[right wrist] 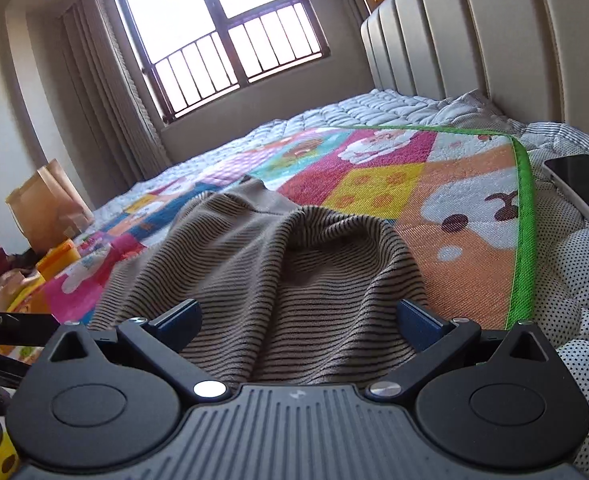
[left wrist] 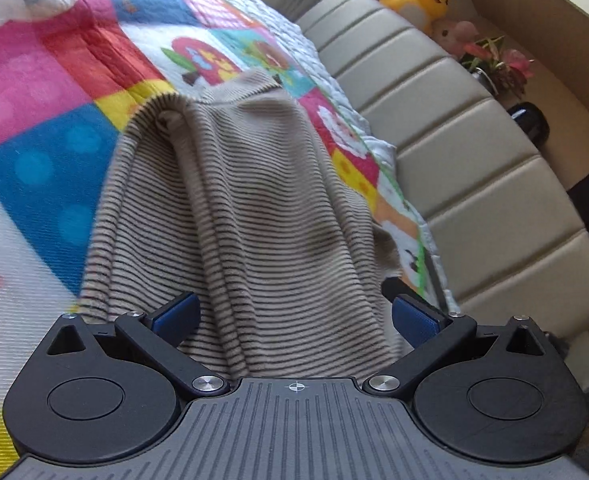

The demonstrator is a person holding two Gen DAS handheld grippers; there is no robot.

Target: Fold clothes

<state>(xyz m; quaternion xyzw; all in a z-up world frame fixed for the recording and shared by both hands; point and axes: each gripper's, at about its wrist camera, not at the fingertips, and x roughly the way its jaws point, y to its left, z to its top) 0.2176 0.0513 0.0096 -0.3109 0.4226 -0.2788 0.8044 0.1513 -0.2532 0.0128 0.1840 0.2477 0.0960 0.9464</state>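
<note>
A beige sweater with thin dark stripes (left wrist: pixel 254 200) lies bunched on a colourful patchwork quilt (left wrist: pixel 34 80). Its fabric runs up between the blue pads of my left gripper (left wrist: pixel 294 316), whose jaws stand wide apart. In the right wrist view the same sweater (right wrist: pixel 294 264) rises in a hump on the quilt (right wrist: pixel 374 184). It reaches in between the spread fingers of my right gripper (right wrist: pixel 298 316). Neither gripper pinches the cloth. The sweater's near edge is hidden under both gripper bodies.
A padded beige headboard (left wrist: pixel 454 160) borders the bed. A yellow plush toy (left wrist: pixel 418 0), flowers (left wrist: pixel 494 60) and a black object (left wrist: pixel 530 120) sit on the ledge behind it. A phone (right wrist: pixel 582 184) lies at the quilt's right. A paper bag (right wrist: pixel 42 204) stands beyond the bed under the window (right wrist: pixel 222 28).
</note>
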